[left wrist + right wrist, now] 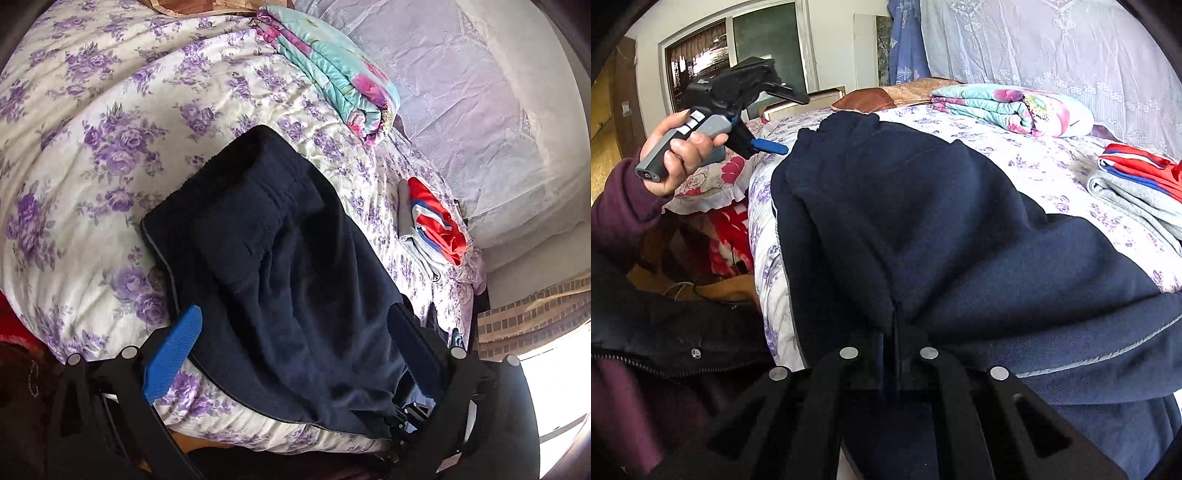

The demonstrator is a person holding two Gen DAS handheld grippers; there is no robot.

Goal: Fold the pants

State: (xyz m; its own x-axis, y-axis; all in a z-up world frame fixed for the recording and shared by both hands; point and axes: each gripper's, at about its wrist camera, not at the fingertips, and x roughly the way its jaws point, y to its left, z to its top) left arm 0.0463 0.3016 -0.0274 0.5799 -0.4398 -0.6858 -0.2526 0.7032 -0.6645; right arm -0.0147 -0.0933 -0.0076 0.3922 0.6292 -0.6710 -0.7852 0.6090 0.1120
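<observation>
While the navy pants (266, 266) lie spread over the near edge of the bed (92, 155), both tongs work at their hem end. Seen from the right wrist camera, the right tongs (895, 354) are clenched on a bunched fold of the dark cloth, which rises straight from between the two black fingers and drapes away across the flowered purple bedsheet (1015, 147). A thin grey piping line runs along the pants' edge at the lower right of that view.

From the left wrist camera, the left tongs (295, 328) stand released: the blue pad (173, 354) lies on the sheet just off the left side of the pants, and the other finger sits at the cloth's right side, with the fabric lying loose between them and neither pad pressing on it. In the right wrist view the same tool appears at the bed's left edge, held by the person's left hand (679, 155) in a maroon sleeve (617, 214).

Toward the far side of the bed rests a folded floral quilt (332, 74) in teal and pink. Near the right edge lies a small stack of folded garments (432, 221), red and blue stripes over grey. No container shows in either view.
</observation>
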